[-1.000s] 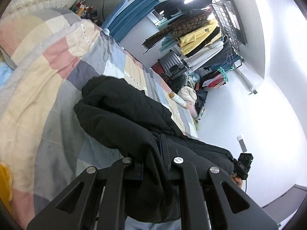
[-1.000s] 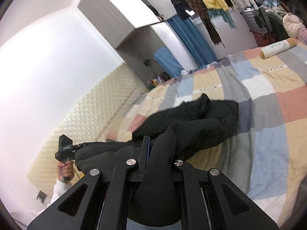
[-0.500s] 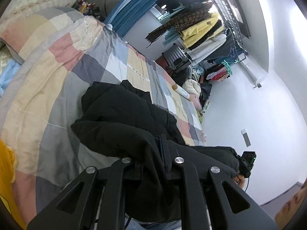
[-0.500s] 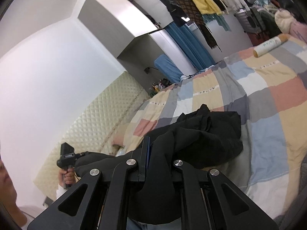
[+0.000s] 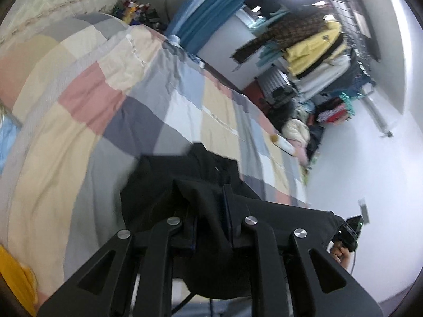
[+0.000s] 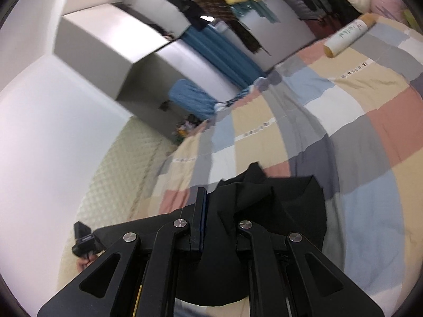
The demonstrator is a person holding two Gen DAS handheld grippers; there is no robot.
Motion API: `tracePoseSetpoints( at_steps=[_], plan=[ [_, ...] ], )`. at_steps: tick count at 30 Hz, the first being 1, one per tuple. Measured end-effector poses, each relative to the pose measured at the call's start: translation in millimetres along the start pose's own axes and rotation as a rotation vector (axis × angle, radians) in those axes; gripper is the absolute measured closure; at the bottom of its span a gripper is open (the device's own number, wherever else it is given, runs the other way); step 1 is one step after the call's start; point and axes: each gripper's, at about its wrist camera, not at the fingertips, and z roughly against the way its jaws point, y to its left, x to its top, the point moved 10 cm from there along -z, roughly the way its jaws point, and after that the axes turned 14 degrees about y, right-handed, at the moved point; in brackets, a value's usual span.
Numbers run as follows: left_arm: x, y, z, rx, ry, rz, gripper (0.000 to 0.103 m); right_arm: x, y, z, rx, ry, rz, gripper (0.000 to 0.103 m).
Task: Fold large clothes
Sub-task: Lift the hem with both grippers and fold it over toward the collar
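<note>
A large black garment (image 5: 185, 174) hangs stretched between both grippers above the patchwork bed (image 5: 79, 121). My left gripper (image 5: 211, 211) is shut on one edge of the black garment, with cloth bunched between its fingers. My right gripper (image 6: 216, 211) is shut on the other edge of the same garment (image 6: 277, 200). The right gripper also shows at the far end of the cloth in the left wrist view (image 5: 349, 232), and the left gripper shows in the right wrist view (image 6: 84, 240). The garment's lower part hangs out of sight below the grippers.
A white and tan tube (image 6: 349, 34) lies on the far part of the bed, also seen in the left wrist view (image 5: 283, 144). A loaded clothes rack (image 5: 312, 45) stands past the bed. A quilted headboard (image 6: 127, 174) and blue curtain (image 6: 224, 52) line the wall. Something yellow (image 5: 15, 277) lies at the bed's near-left.
Both grippers have lifted the black garment off the bed. Far less cloth rests on the quilt, and it now hangs taut between the two grippers. The views are motion-blurred.
</note>
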Motion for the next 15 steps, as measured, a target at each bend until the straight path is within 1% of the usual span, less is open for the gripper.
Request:
tracePoseSetpoints(
  at_steps=[1, 3, 6, 9, 13, 15],
  plan=[
    [9, 4, -8, 0.017, 0.003, 0.016, 0.086, 7, -6, -9, -0.009, 0.004, -0.019, 0.096],
    [30, 15, -28, 0.056, 0.014, 0.050, 0.086, 24, -21, -31, -0.055, 0.015, -0.041, 0.097],
    [56, 29, -62, 0.139, 0.021, 0.072, 0.086, 48, -55, -71, -0.095, 0.040, -0.118, 0.097],
    [76, 42, -93, 0.212, 0.025, 0.080, 0.086, 61, -88, -106, -0.104, 0.057, -0.178, 0.097],
    [94, 60, -133, 0.271, 0.043, 0.096, 0.085, 71, -134, -150, -0.121, 0.097, -0.256, 0.098],
    [104, 72, -155, 0.301, 0.055, 0.103, 0.085, 76, -152, -171, -0.136, 0.124, -0.275, 0.098]
  ],
)
